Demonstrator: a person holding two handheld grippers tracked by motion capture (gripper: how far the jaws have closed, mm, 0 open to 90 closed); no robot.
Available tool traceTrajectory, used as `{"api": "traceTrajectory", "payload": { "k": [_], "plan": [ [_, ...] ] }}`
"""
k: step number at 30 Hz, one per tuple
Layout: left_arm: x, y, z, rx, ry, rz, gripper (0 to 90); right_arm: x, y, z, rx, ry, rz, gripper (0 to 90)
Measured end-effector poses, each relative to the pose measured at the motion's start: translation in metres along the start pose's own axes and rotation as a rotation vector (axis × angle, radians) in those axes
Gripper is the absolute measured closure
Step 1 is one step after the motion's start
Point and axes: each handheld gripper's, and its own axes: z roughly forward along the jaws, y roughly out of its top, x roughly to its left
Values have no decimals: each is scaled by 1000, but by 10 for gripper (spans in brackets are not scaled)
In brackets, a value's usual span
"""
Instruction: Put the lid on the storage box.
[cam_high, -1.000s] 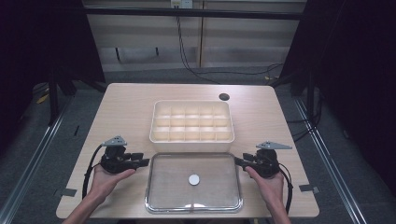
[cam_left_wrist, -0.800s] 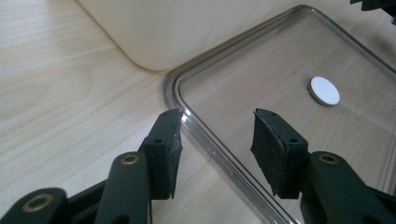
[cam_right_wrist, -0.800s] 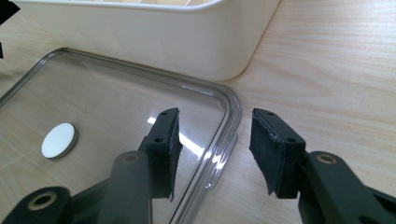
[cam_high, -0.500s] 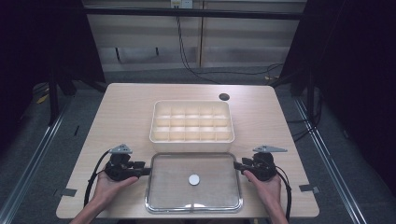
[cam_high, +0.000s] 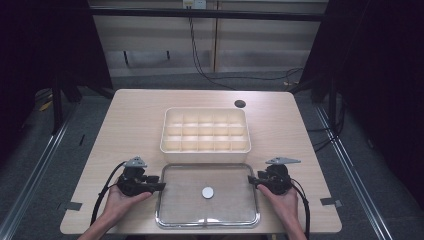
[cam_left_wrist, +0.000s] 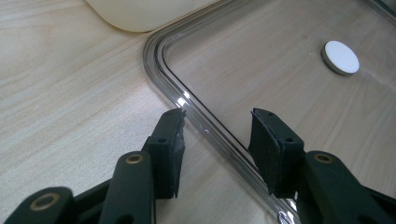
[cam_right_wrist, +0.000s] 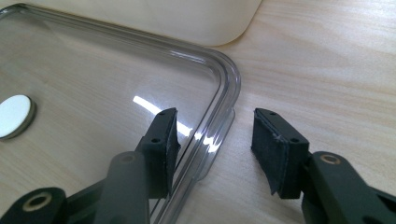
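High view: clear lid (cam_high: 207, 216) on table (cam_high: 130, 120), just before tray (cam_high: 205, 129). Left hand-held gripper (cam_high: 159, 183) and right hand-held gripper (cam_high: 251, 181), jaws apart, straddle lid's side rims.

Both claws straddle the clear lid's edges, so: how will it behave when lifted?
The clear lid looks thin, probably light and slightly flexible. Its glossy rim may slip in the left claw or right claw. Being flat, it shouldn't roll.
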Motion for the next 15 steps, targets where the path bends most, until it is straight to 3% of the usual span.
{"api": "traceTrajectory", "payload": {
  "k": [8, 15],
  "plan": [
    [-3, 0, 2, -3, -16, 9, 559, 0, -2, 0, -16, -6, 17, 531],
    [-4, 0, 2, 1, -25, 18, 560, 1, -3, 1, -19, 50, 75, 570]
  ]
}}
